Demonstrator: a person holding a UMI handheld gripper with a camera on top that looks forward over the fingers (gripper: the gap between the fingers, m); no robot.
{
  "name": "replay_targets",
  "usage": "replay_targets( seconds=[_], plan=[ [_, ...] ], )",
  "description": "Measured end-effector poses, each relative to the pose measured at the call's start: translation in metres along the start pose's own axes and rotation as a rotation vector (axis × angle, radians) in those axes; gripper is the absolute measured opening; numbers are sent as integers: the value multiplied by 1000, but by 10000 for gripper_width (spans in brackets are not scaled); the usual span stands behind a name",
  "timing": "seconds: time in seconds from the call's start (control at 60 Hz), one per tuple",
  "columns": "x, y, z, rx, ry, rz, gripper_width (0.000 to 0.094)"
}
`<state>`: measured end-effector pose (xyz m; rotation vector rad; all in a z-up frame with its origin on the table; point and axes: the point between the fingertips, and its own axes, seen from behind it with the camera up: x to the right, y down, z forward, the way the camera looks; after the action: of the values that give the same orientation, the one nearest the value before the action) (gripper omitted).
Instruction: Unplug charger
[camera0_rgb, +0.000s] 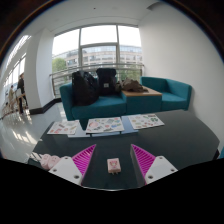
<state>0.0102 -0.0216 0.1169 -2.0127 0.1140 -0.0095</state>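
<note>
My gripper (112, 158) is open above a dark glossy table (170, 138), its two fingers with pink pads (84, 157) spread wide. A small white plug-like charger (114, 166) with pinkish markings sits on the table between the fingers, with a clear gap at either side. No cable or socket can be made out.
Several printed sheets (104, 125) lie side by side on the table beyond the fingers. Small pale objects (47, 160) lie to the left of the left finger. A teal sofa (125, 97) with dark bags (96, 84) on it stands past the table before large windows.
</note>
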Motion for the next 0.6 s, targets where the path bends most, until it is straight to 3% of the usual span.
replay_targets(
  seconds=[0.15, 0.217, 0.6],
  plan=[
    [-1, -54, -69, 139, 3, 36, 755],
    [-6, -59, -101, 154, -10, 30, 761],
    [-25, 11, -199, 102, -54, -51, 755]
  ],
)
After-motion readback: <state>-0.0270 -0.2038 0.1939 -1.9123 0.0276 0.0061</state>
